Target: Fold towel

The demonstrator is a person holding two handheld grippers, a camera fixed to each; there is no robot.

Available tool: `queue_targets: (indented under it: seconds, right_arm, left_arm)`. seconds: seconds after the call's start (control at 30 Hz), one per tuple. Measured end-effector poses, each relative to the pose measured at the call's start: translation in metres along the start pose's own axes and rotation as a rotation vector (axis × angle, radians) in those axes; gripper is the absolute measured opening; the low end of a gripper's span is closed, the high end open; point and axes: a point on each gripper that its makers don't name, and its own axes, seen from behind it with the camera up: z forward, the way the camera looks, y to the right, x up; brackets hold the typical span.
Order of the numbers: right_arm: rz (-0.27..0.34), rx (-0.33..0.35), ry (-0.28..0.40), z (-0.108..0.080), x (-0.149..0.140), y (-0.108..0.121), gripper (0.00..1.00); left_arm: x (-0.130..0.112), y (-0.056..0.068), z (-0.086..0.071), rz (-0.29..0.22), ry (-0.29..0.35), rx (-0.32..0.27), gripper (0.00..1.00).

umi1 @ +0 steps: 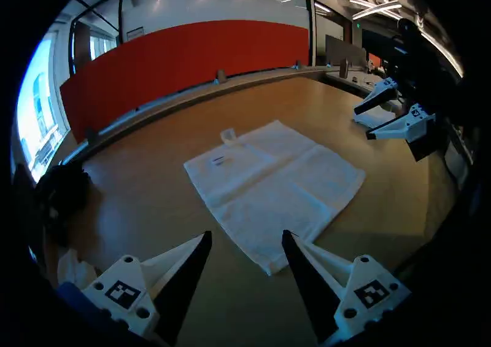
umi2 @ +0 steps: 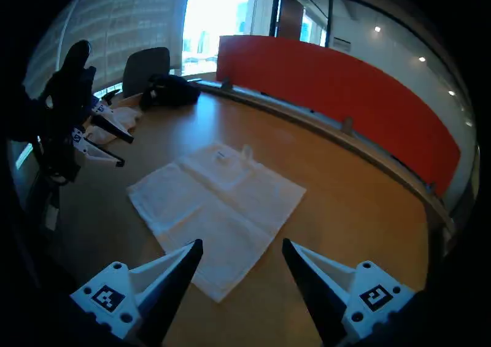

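Towel: white terry cloth [umi1: 276, 181], spread flat and open on the wooden table [umi1: 141, 206], with faint crease lines and a small tag [umi1: 219, 159] near one edge.
Left gripper: hovers [umi1: 247, 233] over a towel corner, jaws apart, grasping nothing.
Right gripper: poised [umi2: 242, 241] above the opposite side, jaws likewise spread and empty.
Handling: likely light, soft and limp; it should sag rather than hold its shape.
Grip point: two neighbouring corners look best, pinched low against the table, one per gripper.
Background: red partition [umi1: 184, 58]; dark bundle [umi2: 169, 90], possibly a bag.
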Motion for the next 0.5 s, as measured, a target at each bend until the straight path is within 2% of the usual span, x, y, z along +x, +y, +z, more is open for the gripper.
queue_targets:
  seconds: [0.5]
  right_arm:
    - [-0.013, 0.062, -0.106, 0.025, -0.057, -0.016, 1.0]
  left_arm:
    - [-0.044, 0.019, 0.035, 0.057, -0.1, -0.058, 0.84]
